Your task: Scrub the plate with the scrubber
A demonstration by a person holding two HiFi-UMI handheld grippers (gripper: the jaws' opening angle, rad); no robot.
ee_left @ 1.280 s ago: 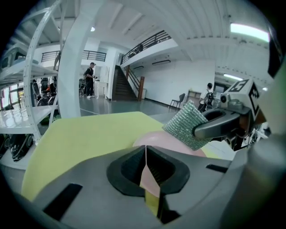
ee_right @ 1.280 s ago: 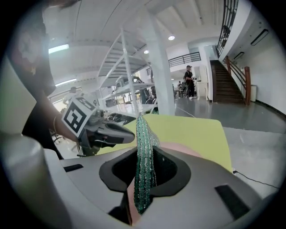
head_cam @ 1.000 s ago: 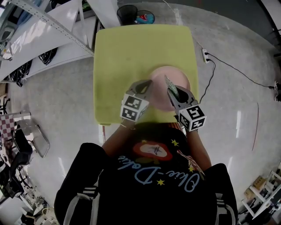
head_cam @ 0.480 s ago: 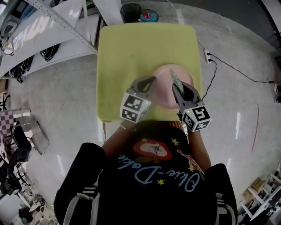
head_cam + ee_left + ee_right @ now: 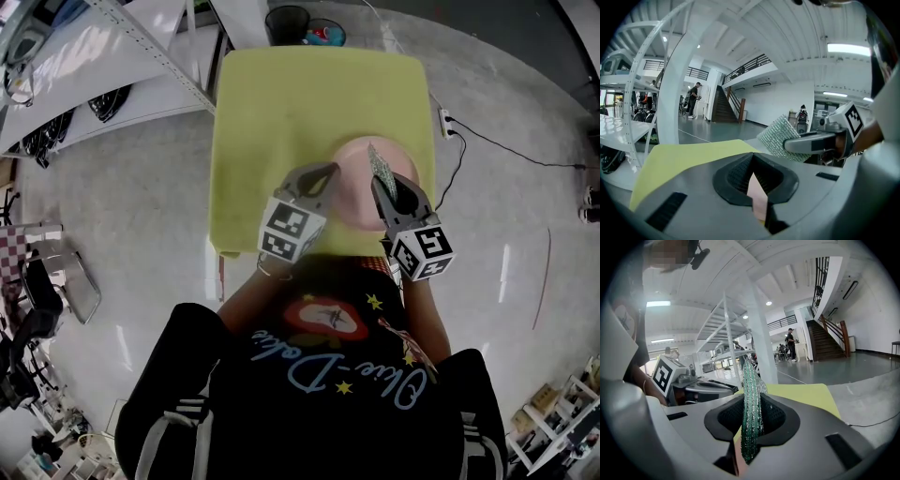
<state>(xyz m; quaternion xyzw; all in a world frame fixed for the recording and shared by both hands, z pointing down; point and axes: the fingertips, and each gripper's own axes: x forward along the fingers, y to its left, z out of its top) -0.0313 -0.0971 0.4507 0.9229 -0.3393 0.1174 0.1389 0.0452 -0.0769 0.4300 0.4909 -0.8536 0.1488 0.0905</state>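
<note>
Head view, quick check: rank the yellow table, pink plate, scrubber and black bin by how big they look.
1. yellow table
2. pink plate
3. black bin, though it is farther off on the floor
4. scrubber, seen nearly edge-on, so its rank against the bin is unsure

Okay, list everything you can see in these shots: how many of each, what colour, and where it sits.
table: one, yellow-green top, centre of the head view
plate: one, pink, at the table's near right, rim in the left gripper
scrubber: one, glittery silver-green, over the plate, in the right gripper
bin: one, black, on the floor beyond the table
power strip: one, white, on the floor right of the table
shelving rack: one, white, left of the table
left gripper: one, grey, shut on the plate's rim
right gripper: one, grey, shut on the scrubber
person's torso: one, black shirt, bottom of the head view
</note>
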